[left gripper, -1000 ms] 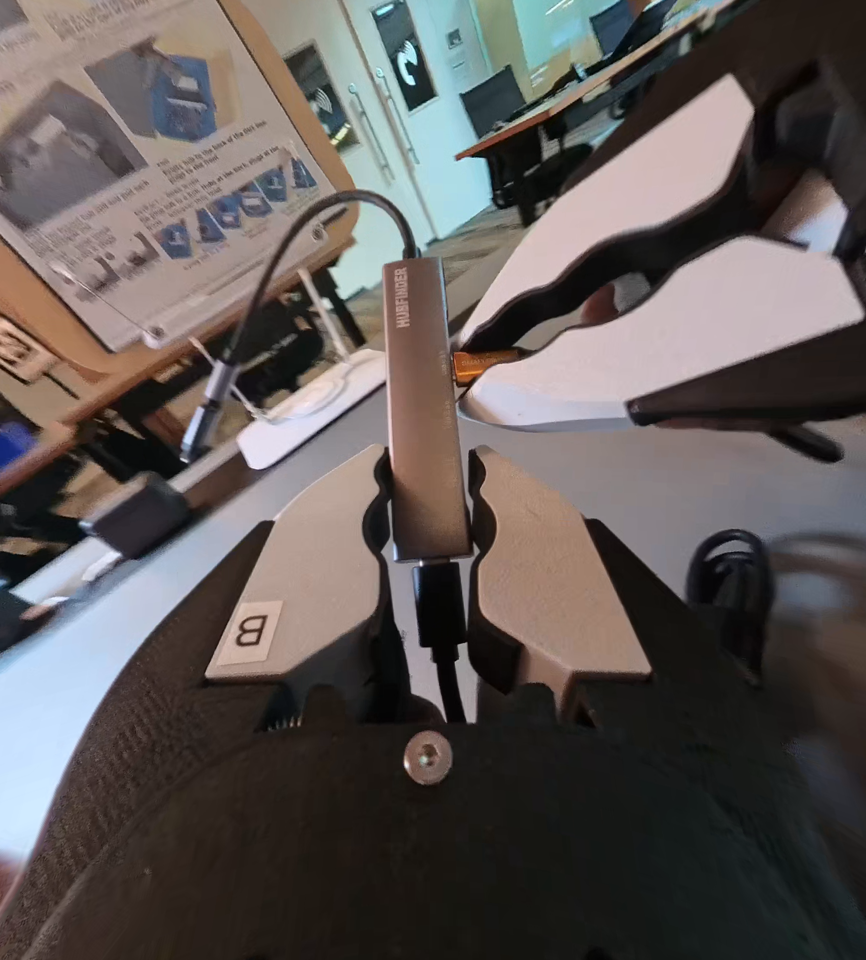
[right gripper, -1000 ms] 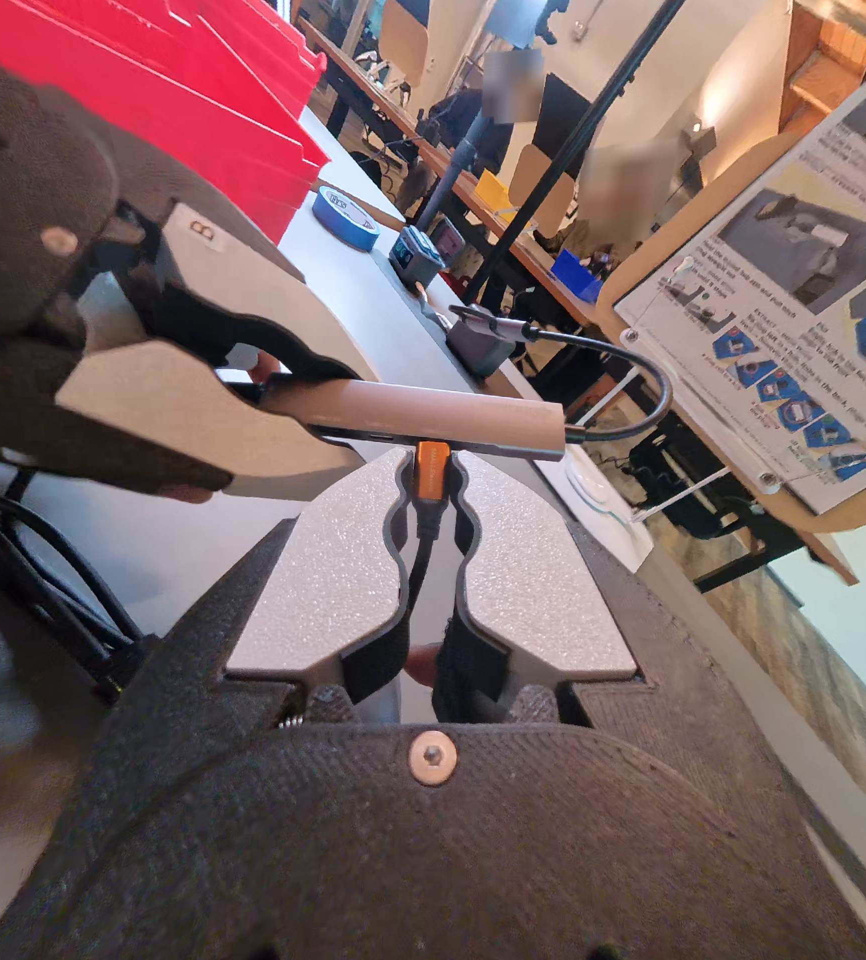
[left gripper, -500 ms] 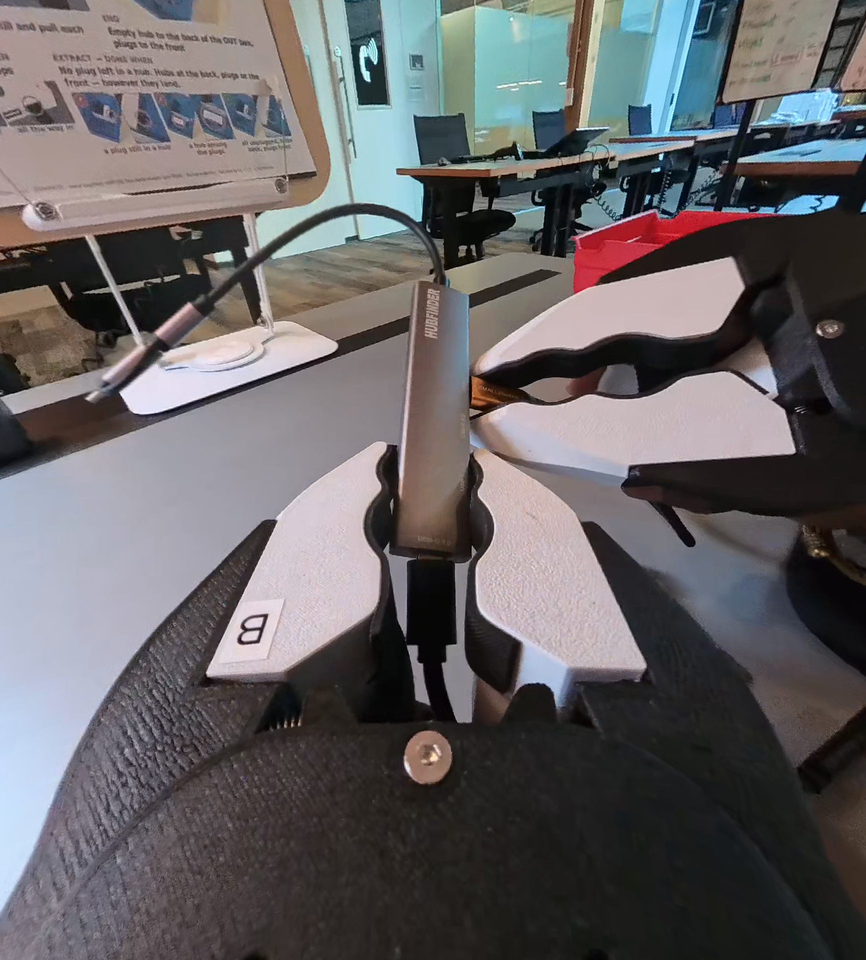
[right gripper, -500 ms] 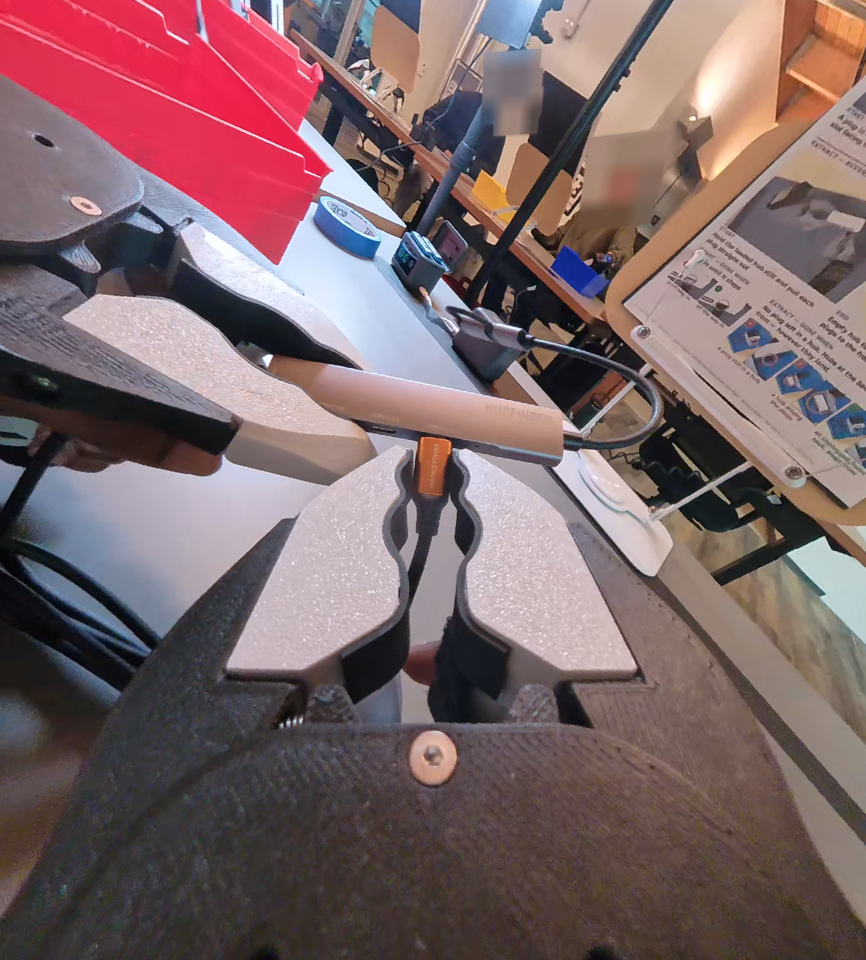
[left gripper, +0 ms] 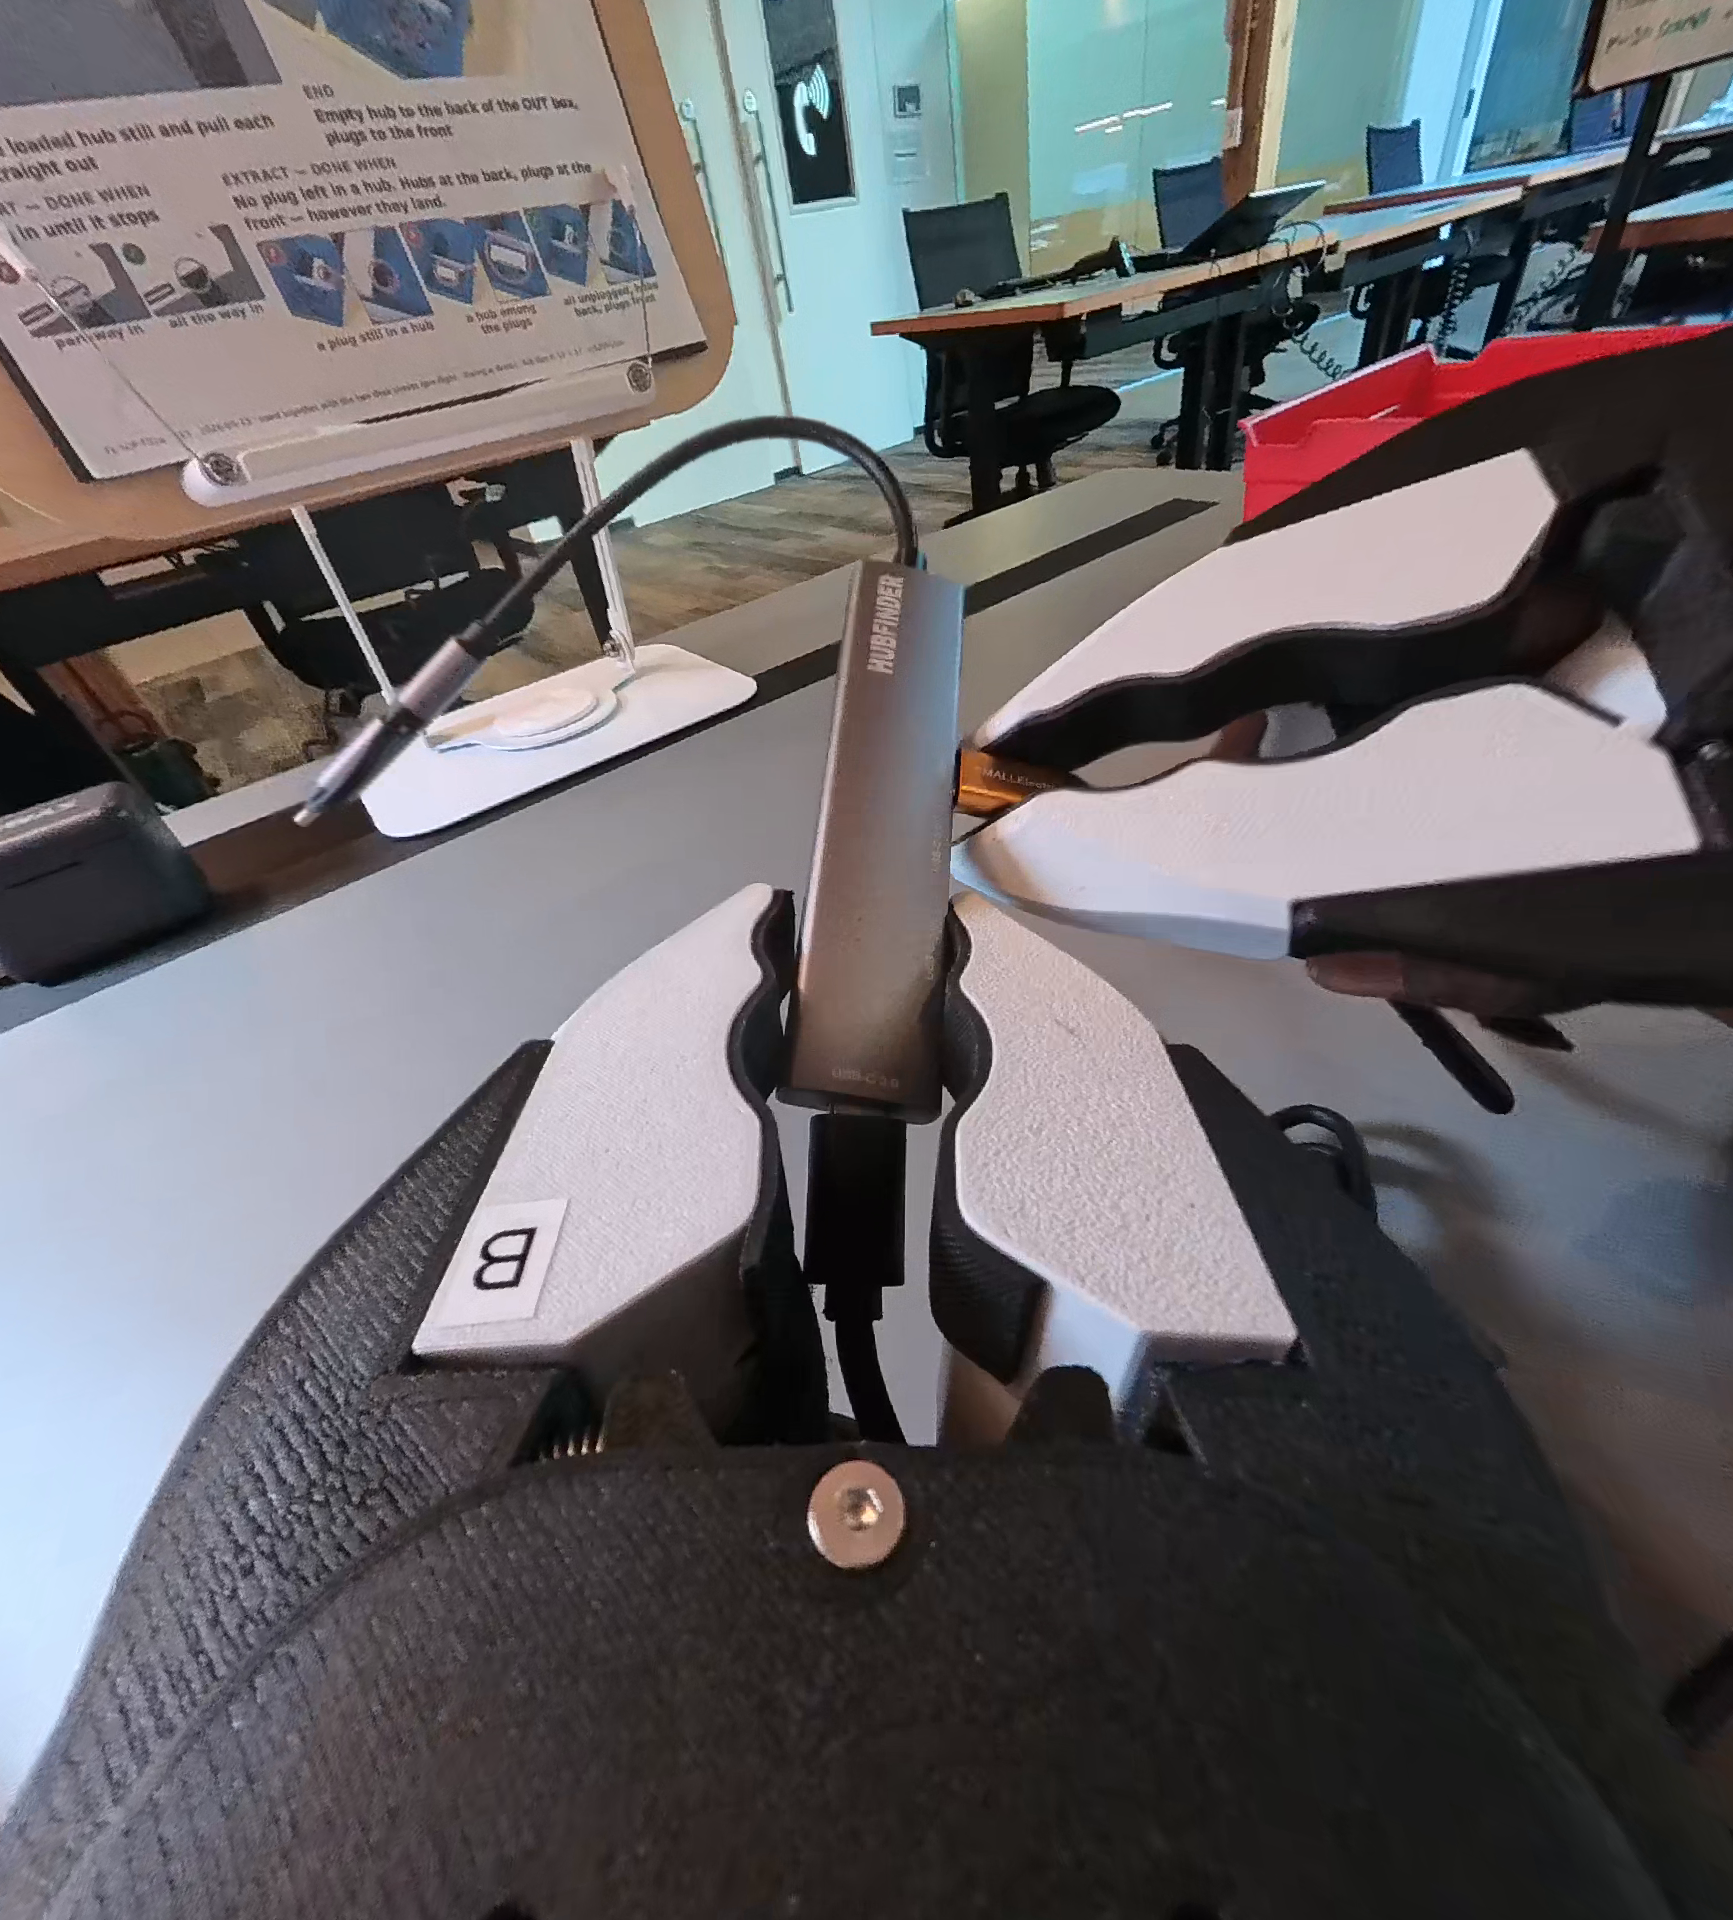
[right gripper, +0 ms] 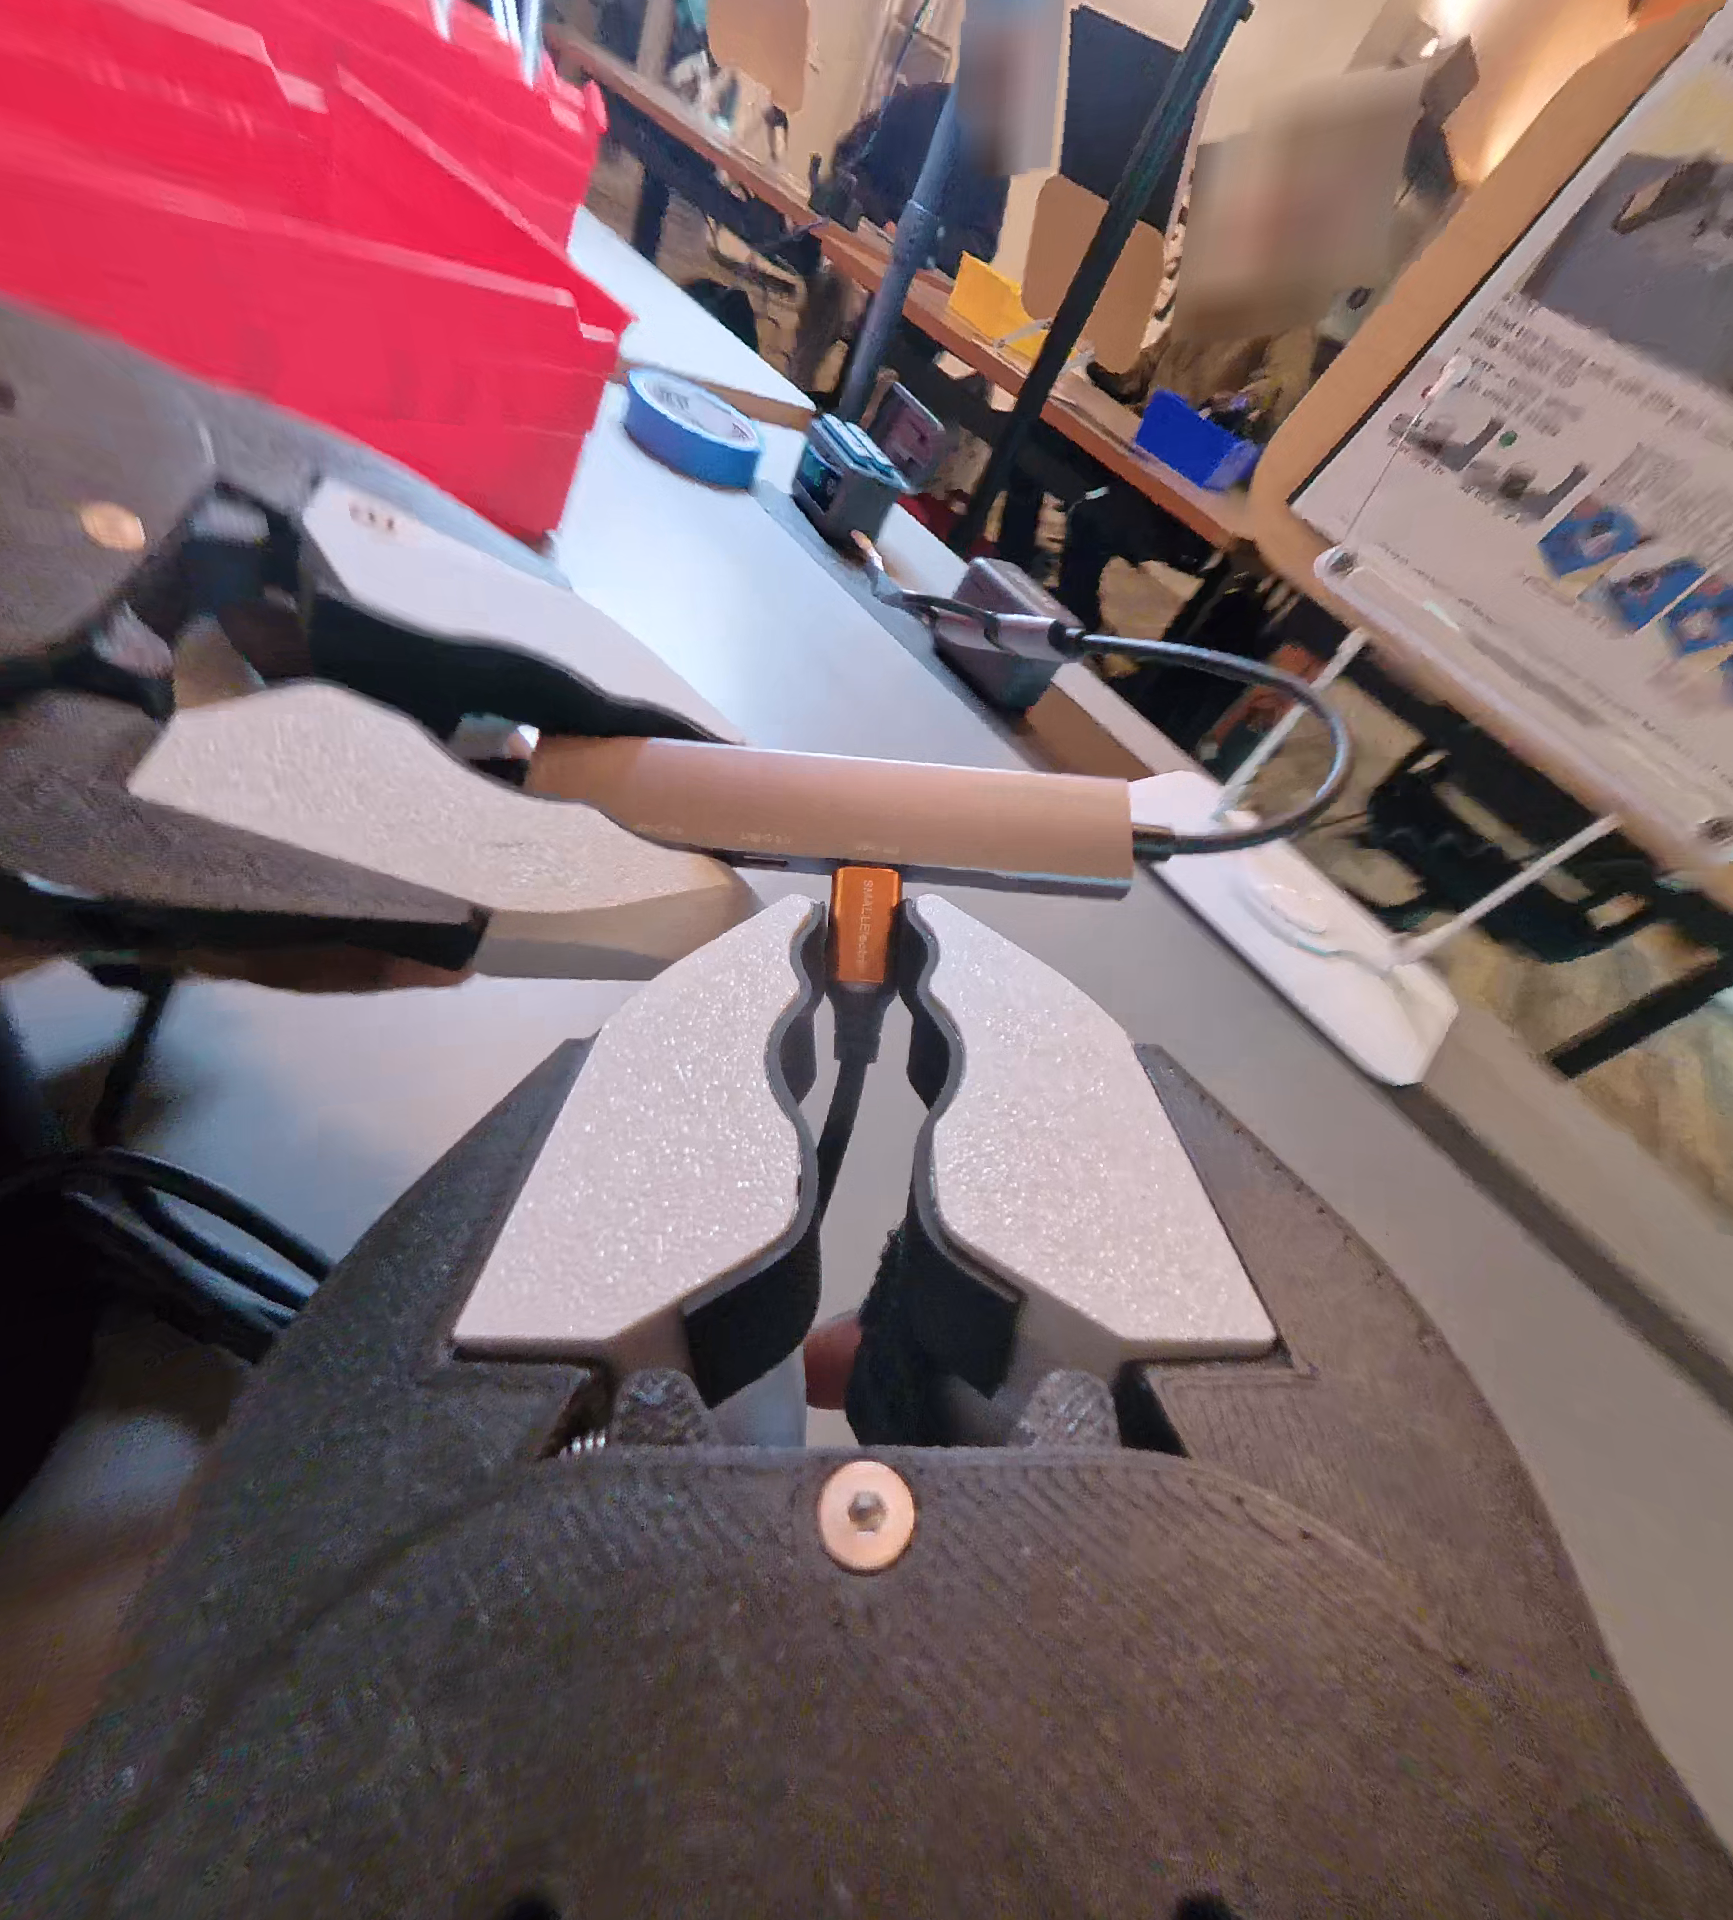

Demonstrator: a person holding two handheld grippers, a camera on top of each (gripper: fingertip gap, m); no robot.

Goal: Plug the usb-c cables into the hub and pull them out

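Up above the grey table [left gripper: 218, 1091], the left gripper [left gripper: 862, 935] is clamped on the near end of the hub [left gripper: 883, 831]. Beside the hub, the right gripper [right gripper: 864, 914] pinches the orange plug [right gripper: 864, 925], seated in the hub's side; a black plug [left gripper: 857, 1205] sits in its near end.

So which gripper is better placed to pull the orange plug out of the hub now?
Right. The right gripper is shut on the orange plug, in line with its port. The left gripper only steadies the hub.

Writing marks the hub [left gripper: 877, 831], orange plug [right gripper: 864, 928], poster [left gripper: 322, 208] (also a sticker [left gripper: 503, 1260]).
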